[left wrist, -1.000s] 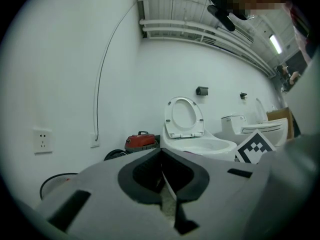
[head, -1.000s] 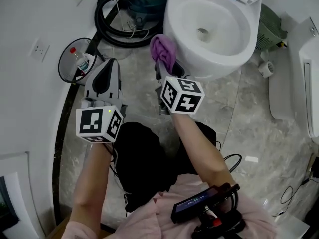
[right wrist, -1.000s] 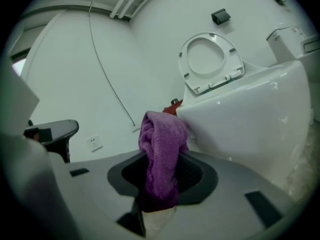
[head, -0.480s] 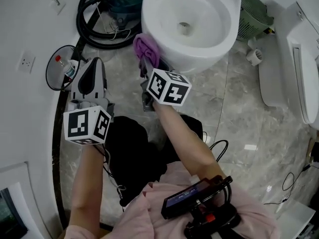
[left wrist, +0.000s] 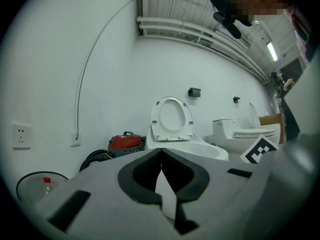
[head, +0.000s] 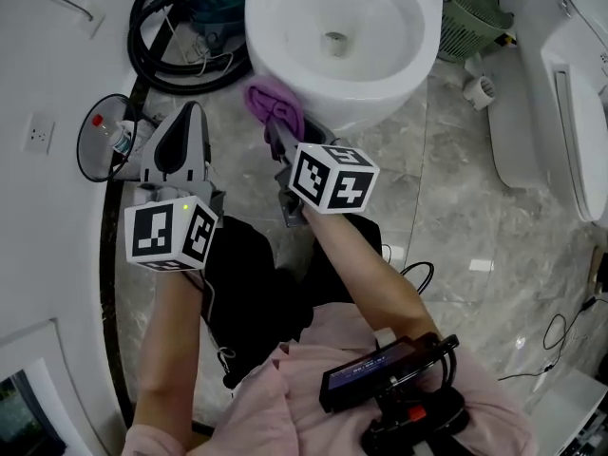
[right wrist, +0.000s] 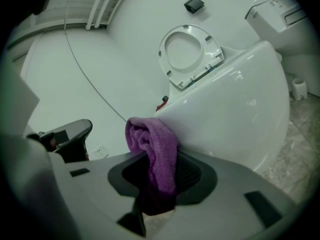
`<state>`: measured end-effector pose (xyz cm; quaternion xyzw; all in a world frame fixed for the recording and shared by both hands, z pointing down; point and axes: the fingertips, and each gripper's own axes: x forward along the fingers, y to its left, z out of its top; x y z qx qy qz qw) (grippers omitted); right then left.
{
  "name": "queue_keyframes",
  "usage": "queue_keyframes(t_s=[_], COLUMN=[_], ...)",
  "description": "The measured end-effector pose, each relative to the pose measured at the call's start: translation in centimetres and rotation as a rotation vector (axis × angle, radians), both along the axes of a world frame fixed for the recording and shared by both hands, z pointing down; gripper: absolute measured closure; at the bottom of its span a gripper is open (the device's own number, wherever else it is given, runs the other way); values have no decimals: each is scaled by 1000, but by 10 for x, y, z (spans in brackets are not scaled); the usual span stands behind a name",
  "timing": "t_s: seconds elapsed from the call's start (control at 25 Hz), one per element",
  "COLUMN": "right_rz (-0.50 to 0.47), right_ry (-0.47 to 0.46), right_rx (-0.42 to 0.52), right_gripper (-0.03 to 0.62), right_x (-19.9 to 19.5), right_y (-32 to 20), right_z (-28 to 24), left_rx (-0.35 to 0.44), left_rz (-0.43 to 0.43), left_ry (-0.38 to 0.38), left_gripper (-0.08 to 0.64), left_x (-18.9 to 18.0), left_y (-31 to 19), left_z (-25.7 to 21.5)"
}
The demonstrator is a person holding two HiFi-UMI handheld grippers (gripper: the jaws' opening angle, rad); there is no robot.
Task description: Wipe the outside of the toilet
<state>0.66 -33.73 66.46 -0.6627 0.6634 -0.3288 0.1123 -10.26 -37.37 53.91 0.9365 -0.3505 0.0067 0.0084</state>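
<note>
Upper centre of the head view: the right gripper (head: 277,133) has its jaws clamped on a bunched purple cloth (head: 275,103) and sets it against the lower front wall of the toilet (head: 399,84), apparently so the free end does the wiping. The left gripper (head: 190,112), jaws together on nothing, hangs centre left, well apart from the bowl, probably to stay out of the stroke.

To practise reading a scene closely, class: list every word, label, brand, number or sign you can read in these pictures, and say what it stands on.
No text here can be read.
Label on the bottle: too small to read.
Lit line on the device at the person's chest: too blurred to read.
The marker cubes: black-and-white square patterns only, no letters.
</note>
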Motion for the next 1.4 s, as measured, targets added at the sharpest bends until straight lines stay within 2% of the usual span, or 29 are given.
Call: queue_keyframes(t_s=[0.44,0.96,1.4], right_rz=[-34,-26,-5], right_ry=[-58,-47,-57], right_rx=[-11,-24,-7], right_gripper=[468,469,471], right_x=[23,70,125], right_y=[37,81,109], right_z=[-6,-2,1], left_rx=[12,25,2], left_rz=[64,155,163], left_ry=[-4,-16,-46], left_gripper=[551,551,551], left_x=[38,92,111], left_y=[7,22,22], left_z=[-6,-10,4])
